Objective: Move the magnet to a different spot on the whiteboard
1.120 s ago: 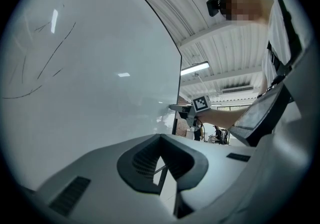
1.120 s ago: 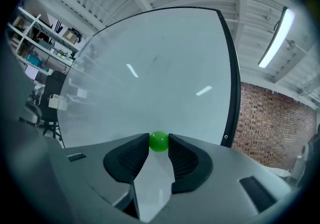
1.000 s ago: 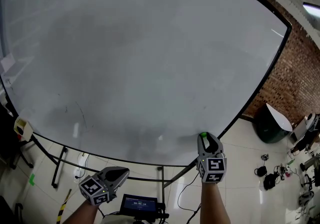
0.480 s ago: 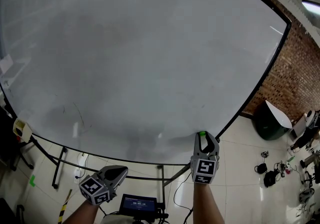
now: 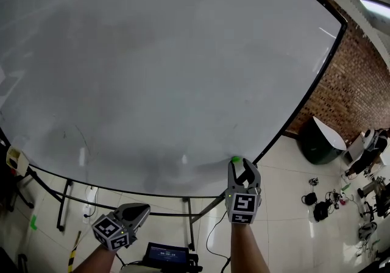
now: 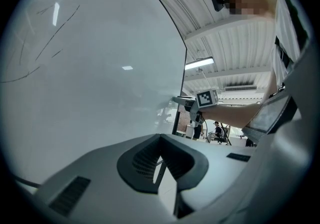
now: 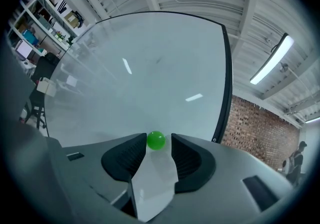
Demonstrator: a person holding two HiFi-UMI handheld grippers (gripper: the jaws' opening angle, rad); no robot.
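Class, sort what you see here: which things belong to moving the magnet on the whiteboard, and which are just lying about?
Belong to the job:
green magnet
whiteboard
right gripper, jaws just opening, magnet between their tips

Lying about:
left gripper, idle and shut
dark bin
cables on the floor
small screen

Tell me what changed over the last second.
The fingers of the right gripper have just opened, letting go of the green magnet. The magnet now sits free between them on the whiteboard, near its lower right edge. That gripper itself stayed put. The left gripper stayed low, shut and empty.
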